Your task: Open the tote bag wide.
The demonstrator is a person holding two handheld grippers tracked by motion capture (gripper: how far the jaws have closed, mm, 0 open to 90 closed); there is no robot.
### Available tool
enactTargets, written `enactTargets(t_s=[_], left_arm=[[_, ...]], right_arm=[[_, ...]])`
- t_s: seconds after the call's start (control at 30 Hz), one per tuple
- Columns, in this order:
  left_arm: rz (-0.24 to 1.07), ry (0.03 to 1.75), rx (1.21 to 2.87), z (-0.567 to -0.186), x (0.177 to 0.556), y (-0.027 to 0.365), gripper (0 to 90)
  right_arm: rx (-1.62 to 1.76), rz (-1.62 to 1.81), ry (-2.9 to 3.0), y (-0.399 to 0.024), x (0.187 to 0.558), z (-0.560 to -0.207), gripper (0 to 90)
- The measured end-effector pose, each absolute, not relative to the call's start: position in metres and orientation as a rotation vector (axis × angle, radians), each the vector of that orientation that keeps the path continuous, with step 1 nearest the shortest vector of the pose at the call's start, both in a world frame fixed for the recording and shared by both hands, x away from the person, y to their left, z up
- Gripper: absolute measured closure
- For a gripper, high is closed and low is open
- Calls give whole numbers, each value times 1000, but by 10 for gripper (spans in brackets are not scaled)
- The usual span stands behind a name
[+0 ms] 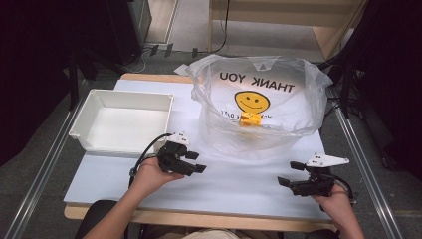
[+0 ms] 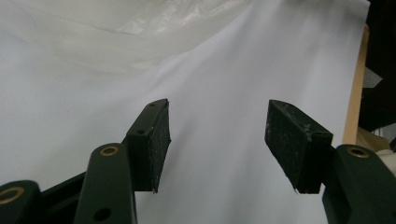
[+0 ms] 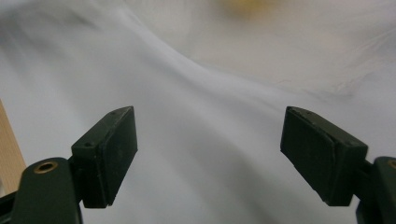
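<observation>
**Both grippers open before the plastic bag**

While the two grippers hung low over the white table [image 1: 239,184], the clear plastic bag [image 1: 259,107] stood on the far half of it, right of the middle, with its mouth open upward and its rim puffed out wide. Its printed face showed a yellow smiley and the words THANK YOU in reverse, read through the film from inside. At the bottom of the bag, under the smiley, sat a small orange-yellow object [image 1: 250,119]; what it was could not be made out. The bag was broader than tall, its long axis running across the table from left to right, and its loose lower folds spread toward the near edge.

Left of the bag, with a narrow strip of table between them, lay a white rectangular bin [image 1: 84,119], open on top and holding nothing, its long side also running across the table.

The left gripper [image 1: 196,162] was held in the person's left hand [image 1: 152,175] just in front of the bin's near right corner, with its jaws parted and nothing between them, aimed rightward at the bag's foot. In the left gripper view its pads [image 2: 156,142] stood wide apart over bare table, the bag's film at the top.

The right gripper [image 1: 290,173], in the right hand [image 1: 336,196], sat near the right front corner, jaws spread and pointing left, empty. In the right gripper view the pads [image 3: 114,149] framed white table and blurred film.
</observation>
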State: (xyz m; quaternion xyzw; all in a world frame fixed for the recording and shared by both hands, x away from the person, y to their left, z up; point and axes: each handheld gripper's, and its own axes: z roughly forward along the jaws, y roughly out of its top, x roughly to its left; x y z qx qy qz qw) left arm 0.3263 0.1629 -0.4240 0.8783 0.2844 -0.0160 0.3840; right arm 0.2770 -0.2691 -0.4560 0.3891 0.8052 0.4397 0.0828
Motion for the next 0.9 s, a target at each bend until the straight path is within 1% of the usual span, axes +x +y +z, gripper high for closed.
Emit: enactTargets(t_s=[0.1,0.2,0.27,0.33,0.43,0.53,0.63,0.73,0.9], left_arm=[[-36,753,2235,-424,326,161,404],[-29,742,2241,-423,324,161,438],[-20,728,2241,-421,323,162,505],[-33,739,2232,-421,323,163,543],[-21,762,2254,-422,324,165,548],[-14,770,2262,-423,325,167,580],[-22,782,2241,-422,326,167,578],[-30,785,2239,-422,328,167,546],[-36,782,2238,-422,329,168,546]], right_arm=[[1193,1304,2374,-268,278,-455,198],[1219,1272,2371,-267,280,-457,209],[1216,1254,2375,-265,280,-457,208],[1200,1267,2387,-266,280,-457,193],[1231,1274,2392,-272,282,-457,190],[1243,1291,2390,-277,282,-458,194],[1257,1301,2370,-279,282,-456,206],[1251,1300,2366,-280,281,-456,240],[1240,1311,2364,-281,280,-454,282]])
